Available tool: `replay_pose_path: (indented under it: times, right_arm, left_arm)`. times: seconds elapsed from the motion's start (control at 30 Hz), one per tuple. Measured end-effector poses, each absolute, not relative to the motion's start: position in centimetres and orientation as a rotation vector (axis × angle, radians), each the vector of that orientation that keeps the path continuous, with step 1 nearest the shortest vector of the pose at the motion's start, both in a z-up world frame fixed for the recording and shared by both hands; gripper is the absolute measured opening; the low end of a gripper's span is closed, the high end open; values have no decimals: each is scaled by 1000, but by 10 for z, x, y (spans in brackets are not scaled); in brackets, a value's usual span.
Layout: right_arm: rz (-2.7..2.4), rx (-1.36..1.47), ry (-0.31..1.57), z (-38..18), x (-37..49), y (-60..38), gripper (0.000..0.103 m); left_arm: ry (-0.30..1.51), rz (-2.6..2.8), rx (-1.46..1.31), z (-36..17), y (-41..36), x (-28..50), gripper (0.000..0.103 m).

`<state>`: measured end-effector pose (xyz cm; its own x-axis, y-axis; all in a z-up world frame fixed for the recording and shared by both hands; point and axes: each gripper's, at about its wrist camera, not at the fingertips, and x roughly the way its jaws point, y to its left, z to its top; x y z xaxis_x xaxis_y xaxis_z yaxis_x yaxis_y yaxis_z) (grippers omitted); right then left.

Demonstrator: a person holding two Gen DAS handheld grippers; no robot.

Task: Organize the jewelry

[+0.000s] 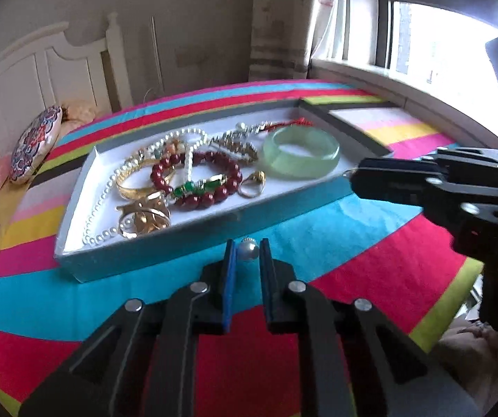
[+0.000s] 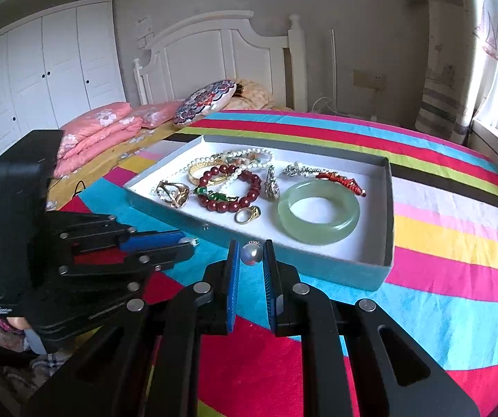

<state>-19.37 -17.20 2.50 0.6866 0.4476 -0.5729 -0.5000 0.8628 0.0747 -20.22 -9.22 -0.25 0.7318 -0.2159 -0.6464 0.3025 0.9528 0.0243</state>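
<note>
- Striped bedspread carries a shallow white tray crowded with a jade bangle, red bead bracelet and gold rings
- Left gripper clamped on a pearl earring; right gripper pinches its twin, both short of the tray
- Risk: a smooth, round pearl could squirt free, lost in the bedding

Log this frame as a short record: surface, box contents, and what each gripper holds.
surface: striped bedspread
container: open box, lying on the bedspread
in the box: jade bangle, red bead bracelet, gold ring, pearl strand, other pieces
left gripper: shut on left pearl, just outside the box
right gripper: shut on right pearl, just outside the box
</note>
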Motion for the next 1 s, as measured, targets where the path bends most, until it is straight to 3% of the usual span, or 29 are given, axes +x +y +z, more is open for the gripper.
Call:
replay_pose_path:
  times: [0.37,0.7,0.77,0.83,0.9,0.97,1.0]
  right_arm:
    - [444,-213,704,33,-141,-169,14]
    - [408,-263,729,20,-112,-164,14]
    - [397,-256,732,19,-111,-166,16]
    - [397,-242,731,20,-113,-169,19]
    - [385,-235,722,22,-117,-172,26]
    - [374,-207,701,26,-123,-178,43]
    - [368,-189,691,27,-127,-182,47]
  left_arm:
    - [641,-450,22,53,-116,-138,13]
    - [751,-512,-17,45,-133,-85,13]
    - [751,-493,-4,42,-132,-87,27]
    - [719,-464,13,45,-129,-95,55]
    - [672,-414,42,51,-124,-107,70]
    - [616,-343,79,57,-117,-123,82]
    - [585,-307,101,59,-115,-131,94]
